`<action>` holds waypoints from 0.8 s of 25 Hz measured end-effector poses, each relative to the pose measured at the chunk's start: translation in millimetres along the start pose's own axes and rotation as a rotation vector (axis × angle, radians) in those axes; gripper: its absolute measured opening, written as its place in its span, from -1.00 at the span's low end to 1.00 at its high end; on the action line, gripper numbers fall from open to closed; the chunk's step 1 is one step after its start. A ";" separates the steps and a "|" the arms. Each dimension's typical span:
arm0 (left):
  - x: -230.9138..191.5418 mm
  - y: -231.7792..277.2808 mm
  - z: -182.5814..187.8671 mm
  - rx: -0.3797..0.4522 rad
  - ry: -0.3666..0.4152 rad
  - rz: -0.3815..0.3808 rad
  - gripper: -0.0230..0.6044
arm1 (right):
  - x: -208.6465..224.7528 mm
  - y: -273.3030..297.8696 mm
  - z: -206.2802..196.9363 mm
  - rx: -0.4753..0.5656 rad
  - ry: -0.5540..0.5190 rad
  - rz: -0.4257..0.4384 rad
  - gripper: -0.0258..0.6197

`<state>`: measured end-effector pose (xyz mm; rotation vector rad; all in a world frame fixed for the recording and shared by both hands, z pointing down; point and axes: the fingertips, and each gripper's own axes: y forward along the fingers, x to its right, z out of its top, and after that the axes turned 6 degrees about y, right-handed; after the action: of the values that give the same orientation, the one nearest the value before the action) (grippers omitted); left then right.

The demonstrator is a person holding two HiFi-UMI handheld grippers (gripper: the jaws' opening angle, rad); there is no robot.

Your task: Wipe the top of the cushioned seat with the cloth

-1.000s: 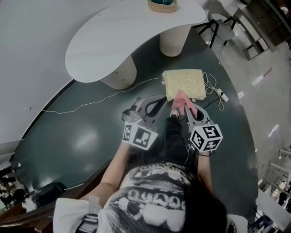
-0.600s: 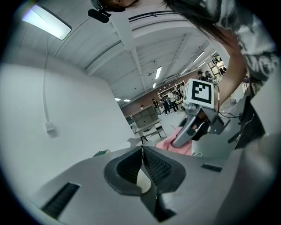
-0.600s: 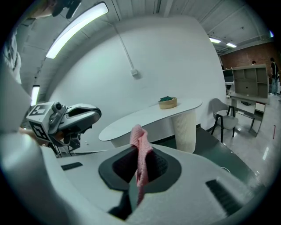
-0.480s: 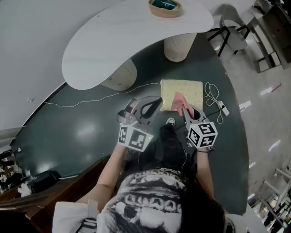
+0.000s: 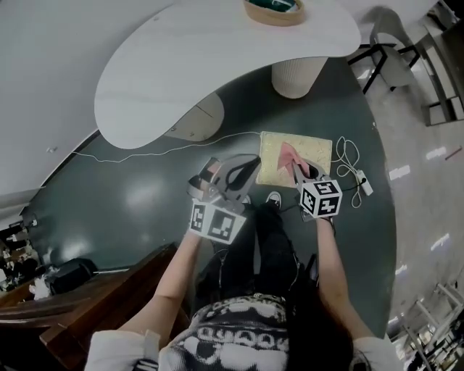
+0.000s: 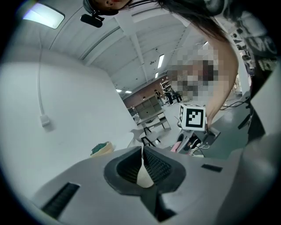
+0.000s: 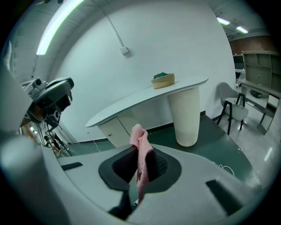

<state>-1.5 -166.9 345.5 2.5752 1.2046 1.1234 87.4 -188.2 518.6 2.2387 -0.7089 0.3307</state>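
A person (image 5: 246, 319) stands on a dark green floor (image 5: 130, 210), seen from above in the head view, with a gripper in each hand. The cushioned seat (image 5: 317, 151), a pale yellow square, stands on the floor just past the person's shoes (image 5: 275, 197), at 2 o'clock from the picture's centre. The right gripper (image 5: 293, 164) reaches over the seat's near edge, and the pink cloth (image 5: 288, 153) lies across the seat's middle. Whether the cloth touches the cushion cannot be told. The left gripper (image 5: 255, 159) hangs at 9 o'clock of the seat, just beside its edge.

Only the right gripper view shows the grip itself. The dark ribbed pads (image 7: 125, 165) are clamped on the cloth, with a bunched end standing above them and a strip hanging below. The left gripper view shows its jaws closed tip to tip on nothing, with the other gripper's marker cube (image 6: 193, 117) beyond.

At 12 o'clock of the seat, a ribbed white pedestal (image 5: 297, 76) carries a curved white tabletop (image 5: 181, 65). A pale cabinet base (image 5: 194, 122) stands under the tabletop's left part. A tan bowl (image 5: 273, 9) holding something green sits at the far edge.

A thin white cable (image 5: 145, 153) runs along the floor and ends near the seat's far left corner. A looped cord (image 5: 348, 153) with a small white block (image 5: 364, 185) lies at 3 o'clock of the seat. A chair (image 5: 388, 61) stands at 1 o'clock, on lighter flooring. The right gripper view adds a plain white wall (image 7: 145, 39) and shelving (image 7: 259, 70).
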 end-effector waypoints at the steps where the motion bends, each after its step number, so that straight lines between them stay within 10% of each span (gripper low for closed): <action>1: -2.2 4.2 -5.0 0.002 0.005 -0.001 -0.89 | 4.7 10.4 -1.2 -0.004 0.008 -0.001 -0.88; 20: 48.1 85.0 -143.7 0.076 0.072 -0.090 -0.89 | 84.2 224.3 -134.6 -0.226 0.054 -0.026 -0.88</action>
<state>-21.1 -223.2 508.7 2.5256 1.3896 1.1842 23.0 -249.3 778.7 2.0167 -0.6540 0.2822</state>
